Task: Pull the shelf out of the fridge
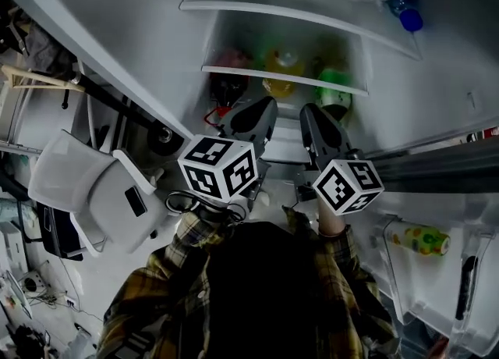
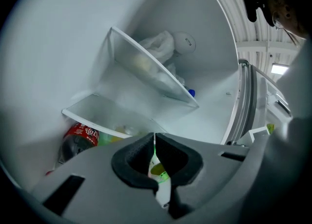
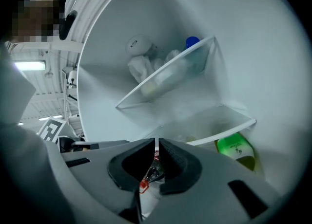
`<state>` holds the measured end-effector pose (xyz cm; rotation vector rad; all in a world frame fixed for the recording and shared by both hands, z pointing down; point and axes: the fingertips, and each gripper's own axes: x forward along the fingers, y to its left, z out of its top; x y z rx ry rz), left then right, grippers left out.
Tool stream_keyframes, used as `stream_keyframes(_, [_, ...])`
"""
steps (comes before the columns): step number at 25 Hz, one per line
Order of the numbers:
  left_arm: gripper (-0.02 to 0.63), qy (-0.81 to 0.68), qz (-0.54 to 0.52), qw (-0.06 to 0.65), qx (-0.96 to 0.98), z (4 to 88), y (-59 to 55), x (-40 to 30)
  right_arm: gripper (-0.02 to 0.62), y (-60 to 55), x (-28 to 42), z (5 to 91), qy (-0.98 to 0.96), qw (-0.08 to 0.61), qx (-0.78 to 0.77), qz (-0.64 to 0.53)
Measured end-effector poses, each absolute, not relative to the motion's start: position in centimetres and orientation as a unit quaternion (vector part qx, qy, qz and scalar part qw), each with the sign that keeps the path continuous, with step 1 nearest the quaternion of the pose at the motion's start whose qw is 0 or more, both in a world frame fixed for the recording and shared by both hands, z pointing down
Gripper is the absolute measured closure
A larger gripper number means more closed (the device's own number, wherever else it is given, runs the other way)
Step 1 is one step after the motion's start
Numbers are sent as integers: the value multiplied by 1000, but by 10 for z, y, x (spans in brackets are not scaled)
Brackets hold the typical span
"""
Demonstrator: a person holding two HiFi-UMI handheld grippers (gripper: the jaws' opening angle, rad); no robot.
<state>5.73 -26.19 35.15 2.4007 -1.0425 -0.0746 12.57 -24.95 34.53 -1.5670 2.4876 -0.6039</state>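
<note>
The open fridge holds two white glass shelves. The lower shelf has a red bottle, a yellow bottle and a green bottle beneath it. My left gripper and right gripper hover side by side just in front of and below that shelf's front edge. Both are shut with nothing between their jaws, and neither touches the shelf.
The upper shelf carries plastic bags and a blue-capped bottle. The fridge door stands open at the right, with a printed can in its bin. A white chair stands on the left.
</note>
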Motion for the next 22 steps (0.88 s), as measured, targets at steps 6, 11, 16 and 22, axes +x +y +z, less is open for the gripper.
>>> stream_keyframes(6, [550, -392, -35, 264, 881, 352, -265, 59, 574, -255, 130, 347, 829, 73, -513, -210])
stream_keyframes(11, [501, -390, -34, 276, 878, 357, -268, 62, 512, -260, 132, 353, 829, 72, -506, -226])
stream_keyframes(16, [435, -396, -48, 291, 870, 362, -275, 60, 458, -268, 141, 361, 816, 87, -512, -253])
stream_keyframes(22, [425, -396, -73, 350, 845, 378, -291, 59, 437, -284, 148, 376, 797, 125, -501, -312])
